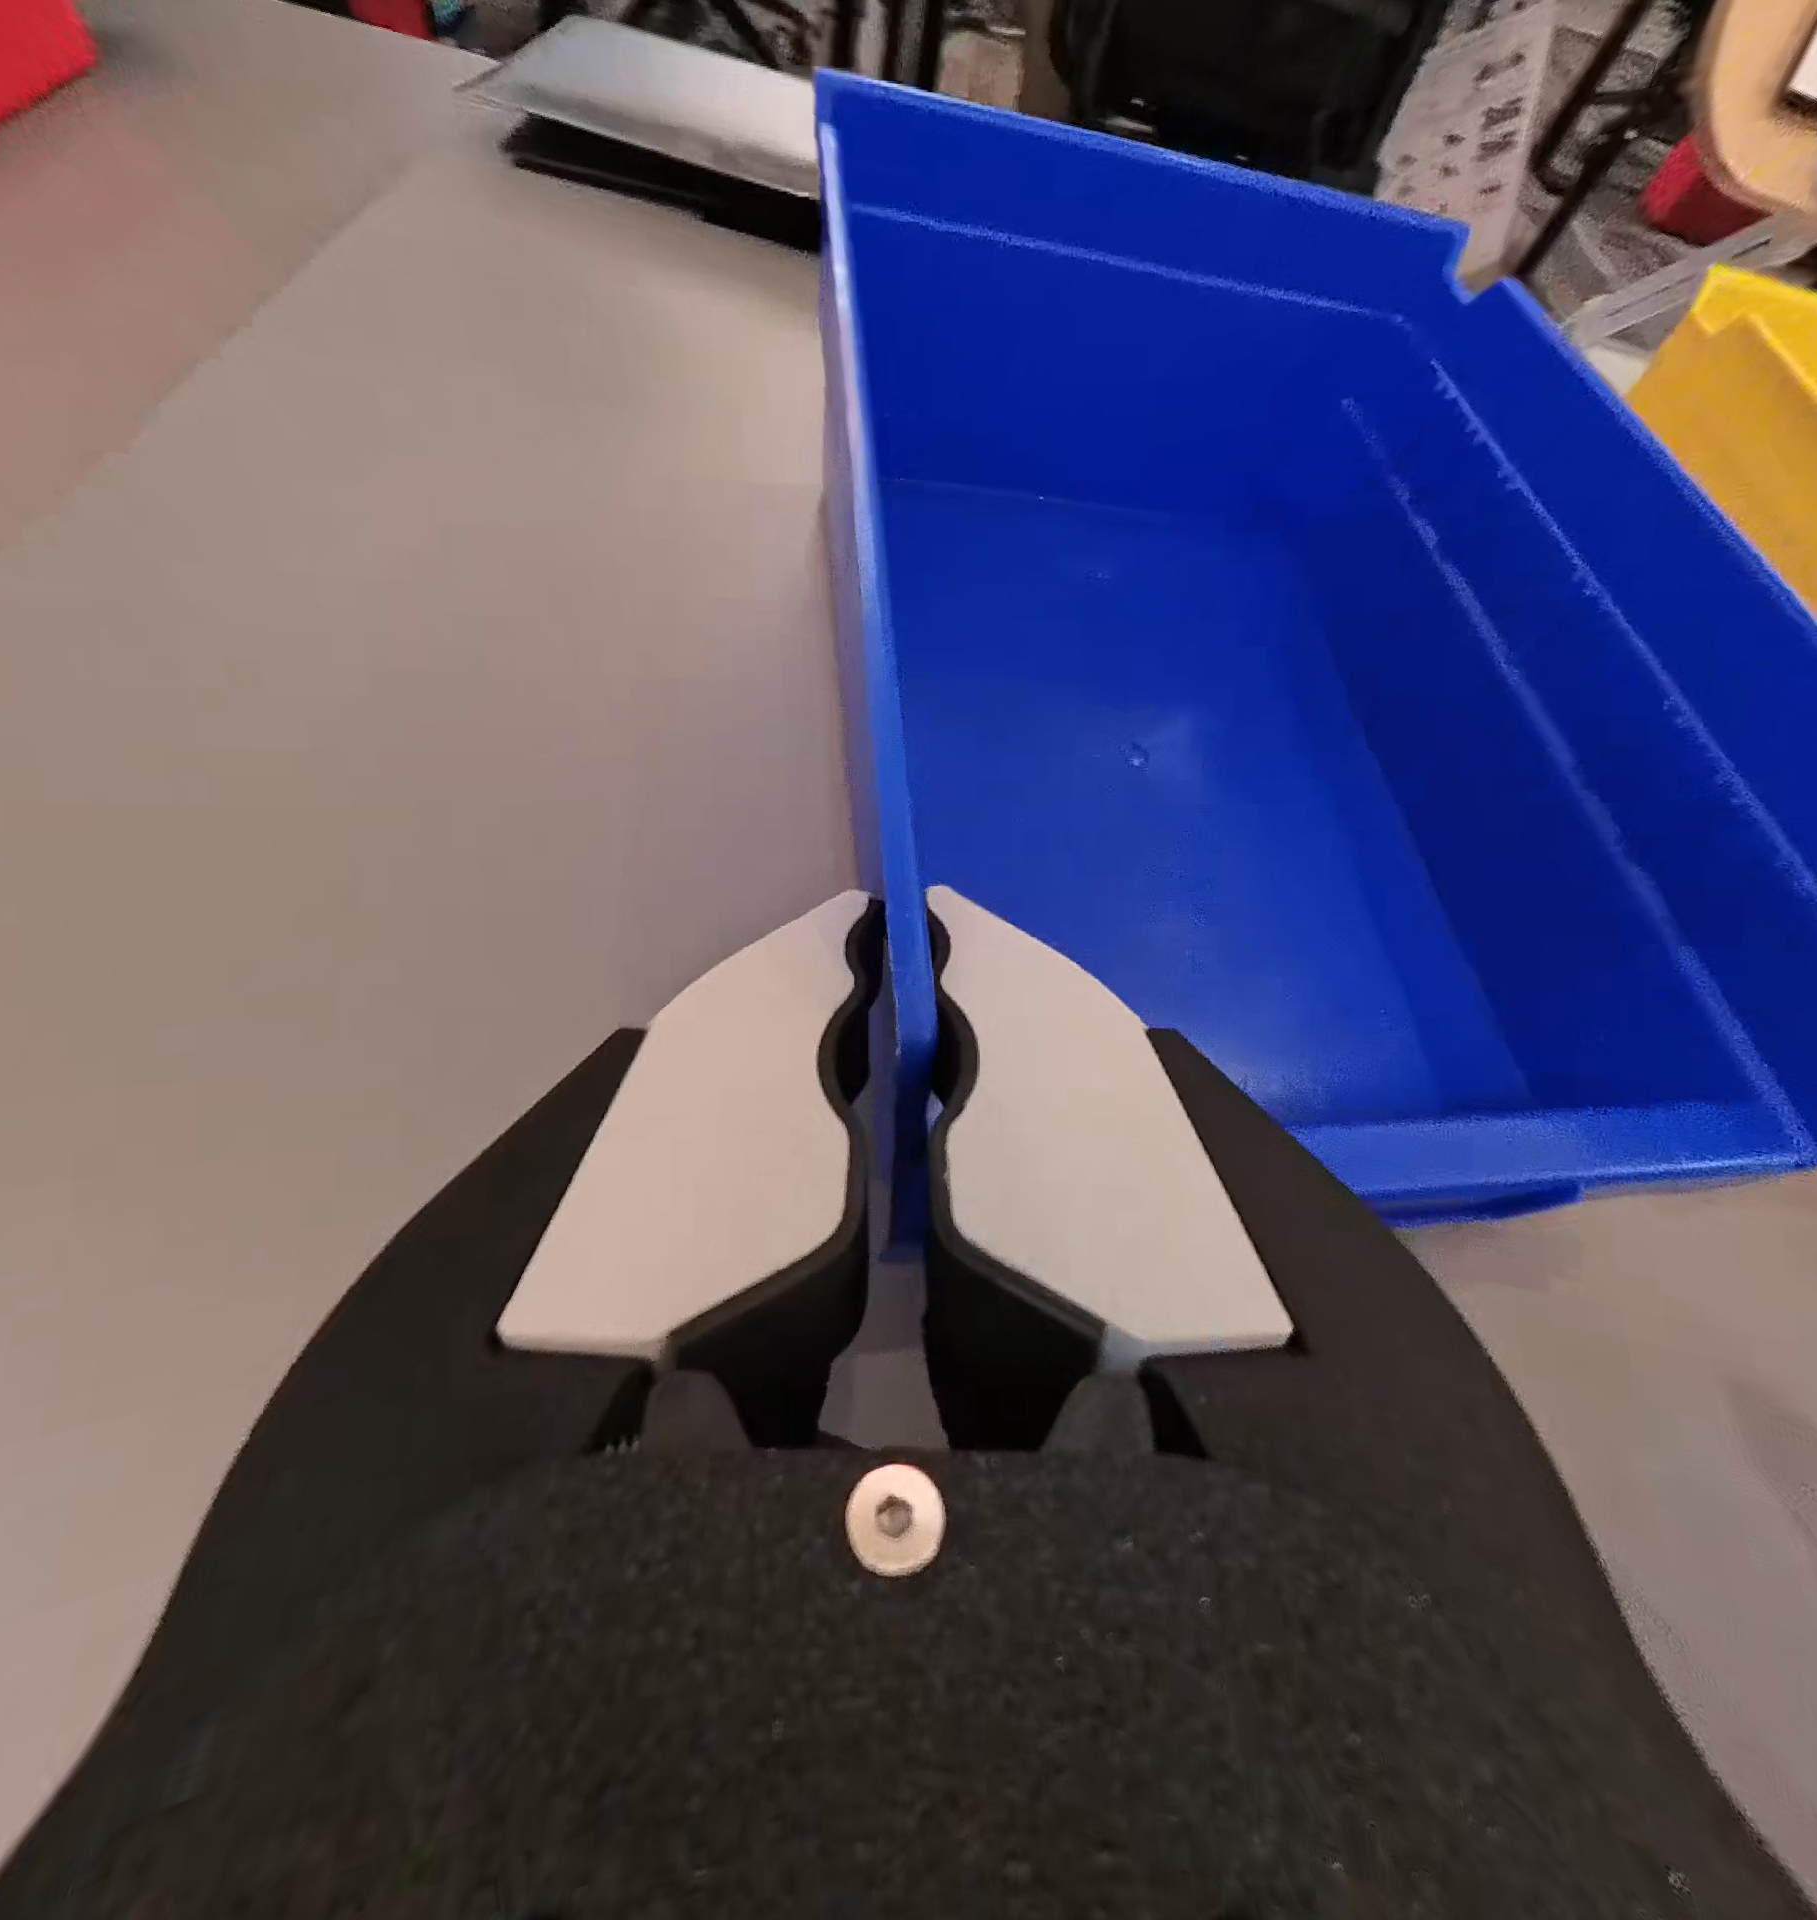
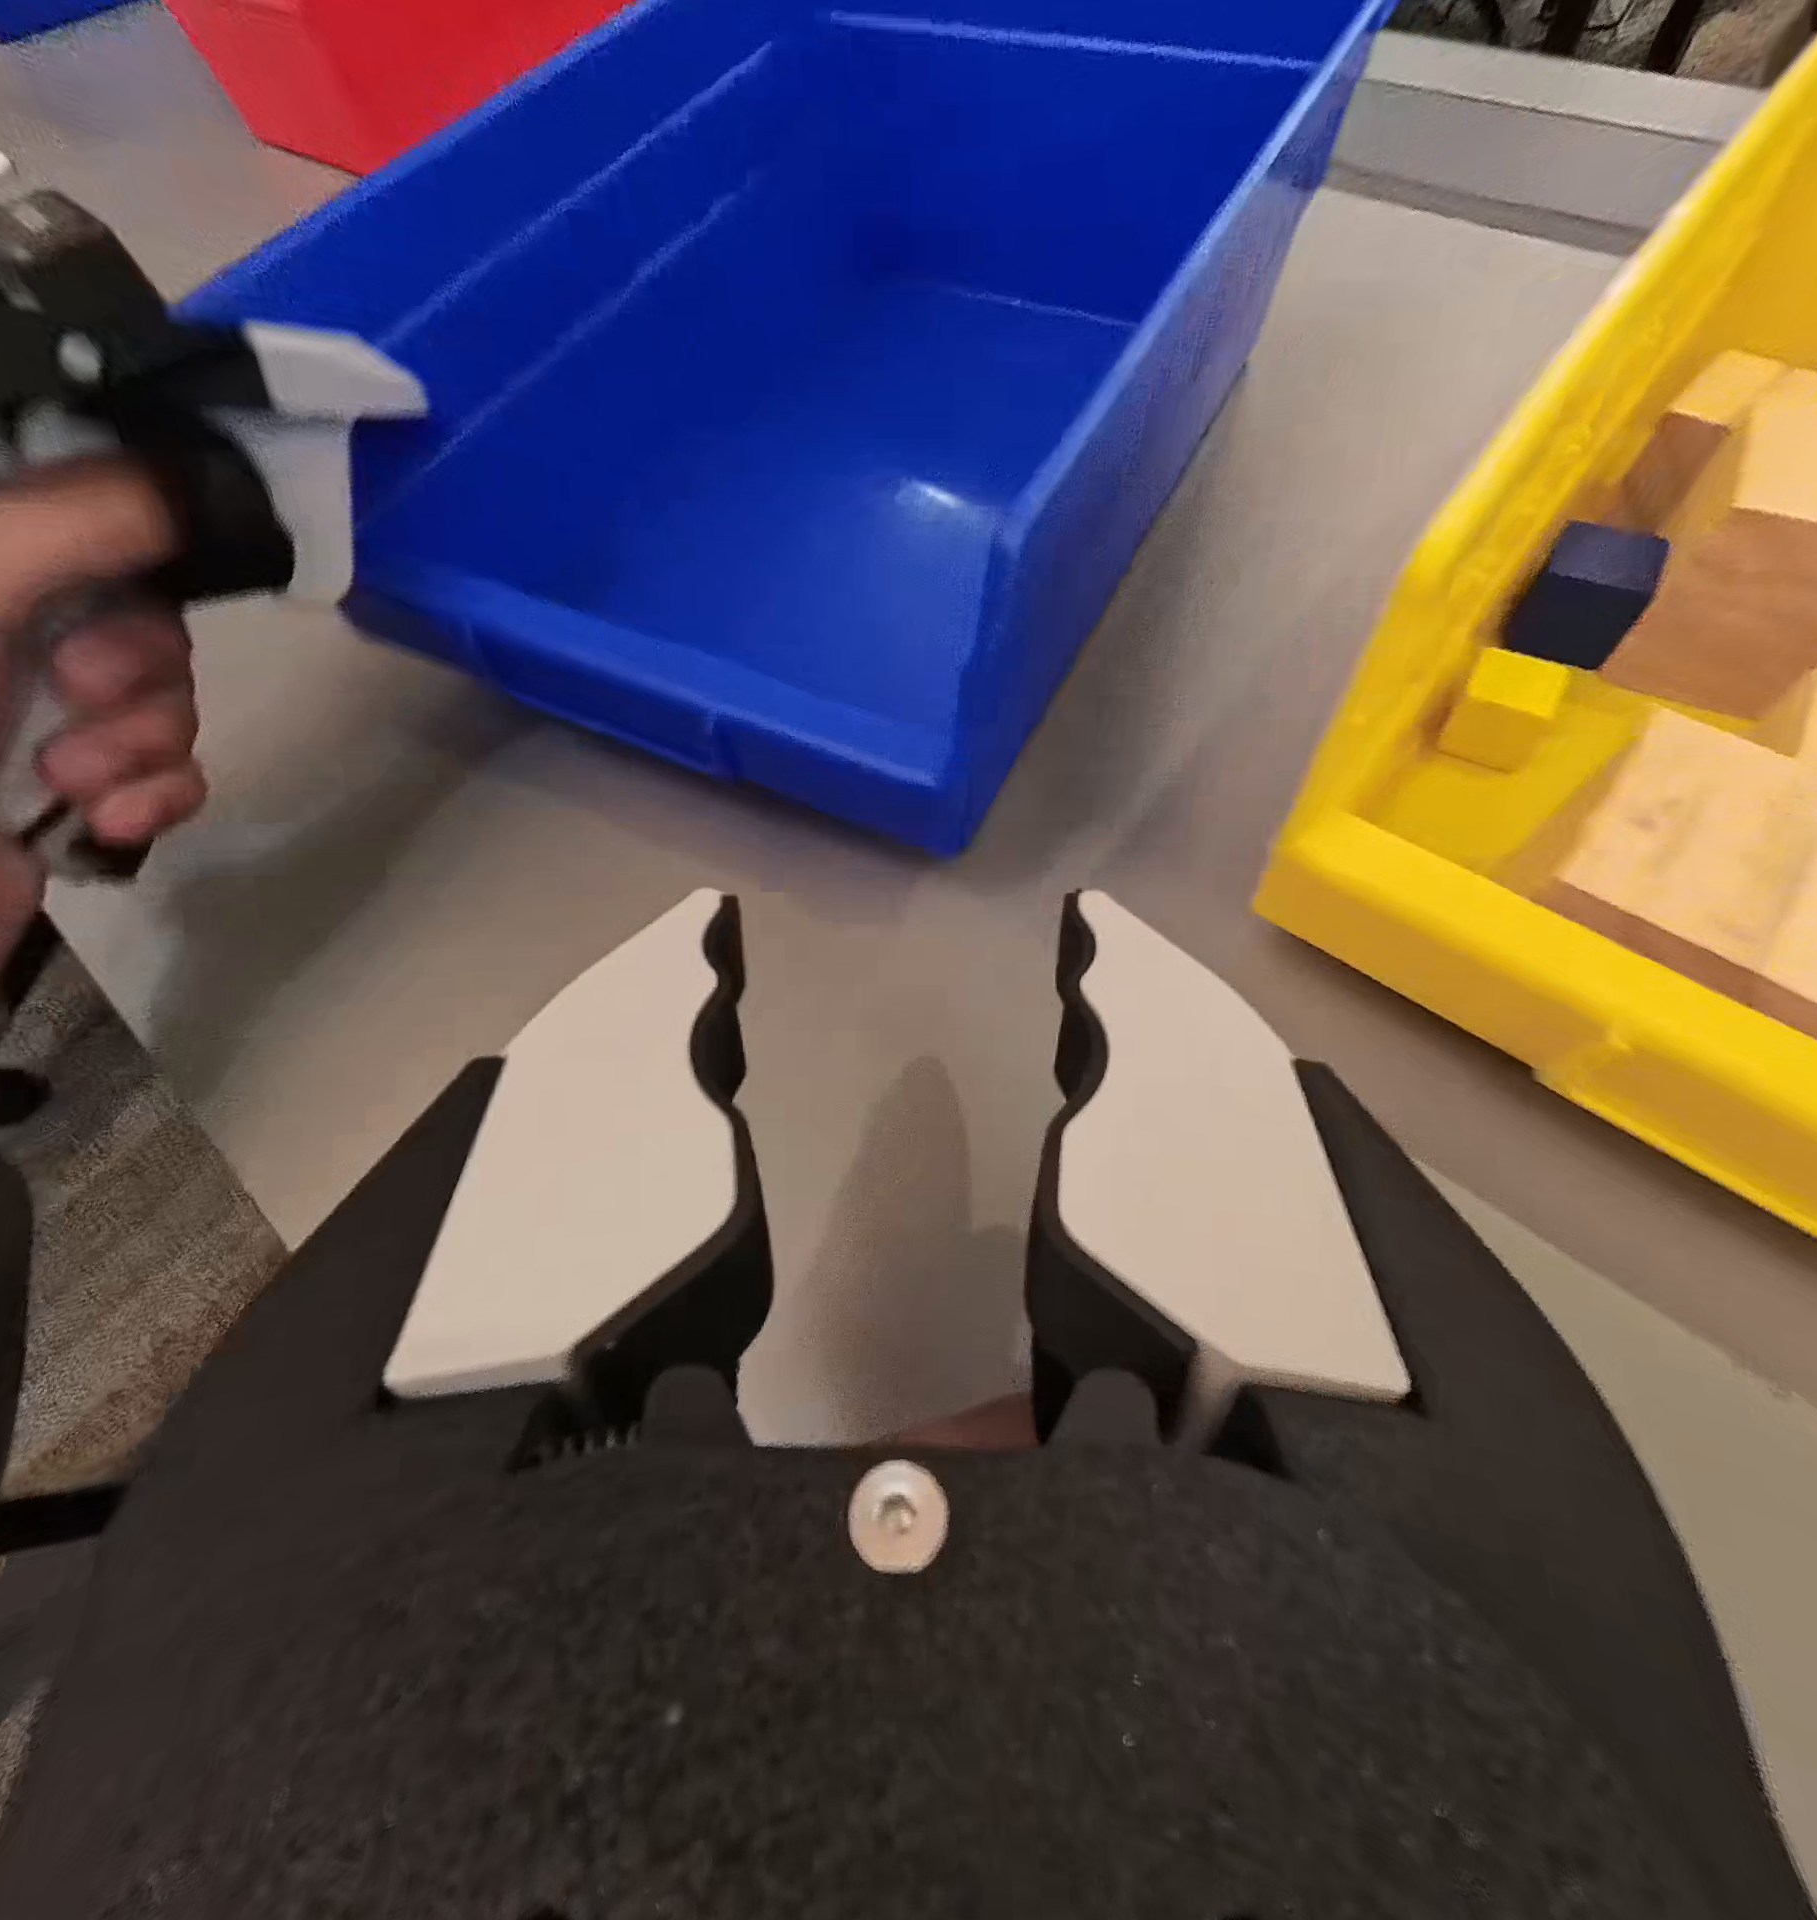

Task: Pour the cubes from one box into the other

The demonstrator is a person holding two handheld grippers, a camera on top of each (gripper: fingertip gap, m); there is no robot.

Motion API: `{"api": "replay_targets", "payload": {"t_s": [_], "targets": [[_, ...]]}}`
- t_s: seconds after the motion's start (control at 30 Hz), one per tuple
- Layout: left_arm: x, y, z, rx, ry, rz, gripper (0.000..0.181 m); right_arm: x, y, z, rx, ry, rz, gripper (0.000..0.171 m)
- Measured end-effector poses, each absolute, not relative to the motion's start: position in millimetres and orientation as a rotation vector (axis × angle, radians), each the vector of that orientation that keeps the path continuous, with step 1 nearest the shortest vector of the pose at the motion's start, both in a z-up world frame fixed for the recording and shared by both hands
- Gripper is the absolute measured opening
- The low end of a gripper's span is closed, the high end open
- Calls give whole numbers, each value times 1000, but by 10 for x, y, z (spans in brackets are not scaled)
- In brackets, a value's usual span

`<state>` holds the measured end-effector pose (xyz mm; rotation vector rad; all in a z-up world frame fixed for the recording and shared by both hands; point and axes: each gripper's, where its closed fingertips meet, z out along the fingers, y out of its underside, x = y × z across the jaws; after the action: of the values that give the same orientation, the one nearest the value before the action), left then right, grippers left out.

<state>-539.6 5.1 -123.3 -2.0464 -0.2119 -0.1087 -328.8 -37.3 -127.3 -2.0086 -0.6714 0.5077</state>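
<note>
Clearly the yellow plastic box of wooden cubes (image 2: 1569, 665) lies forward and right of the right tool (image 2: 899, 914), spread and empty over the counter (image 2: 1299, 343); the left tool (image 1: 906, 935) pinches the empty blue plastic box's (image 1: 1247, 727) side wall.

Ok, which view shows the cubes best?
The right wrist view. The yellow box lies open there, showing wooden cubes plus a dark blue cube and a yellow cube. The left wrist view catches only that box's corner, no cubes.
</note>
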Motion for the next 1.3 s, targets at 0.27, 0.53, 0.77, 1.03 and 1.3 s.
{"api": "replay_targets", "payload": {"t_s": [0.27,0.53,0.77,1.03,1.3], "targets": [[-5421,-682,-1235,-2039,-320,-8,5,-3691,-65,-1184,-2009,-450,402,46],[-5397,-939,-983,-1978,-334,50,4,-3668,-179,-981,-2023,-480,372,3],[-4607,-775,248,-1779,-154,37,4,-2790,-218,218,-1797,-375,341,4],[-2416,236,784,-1796,75,-227,4,-504,144,802,-1827,-114,76,4],[-274,703,89,-1901,257,-304,4,1612,407,139,-1973,43,-31,4]]}}
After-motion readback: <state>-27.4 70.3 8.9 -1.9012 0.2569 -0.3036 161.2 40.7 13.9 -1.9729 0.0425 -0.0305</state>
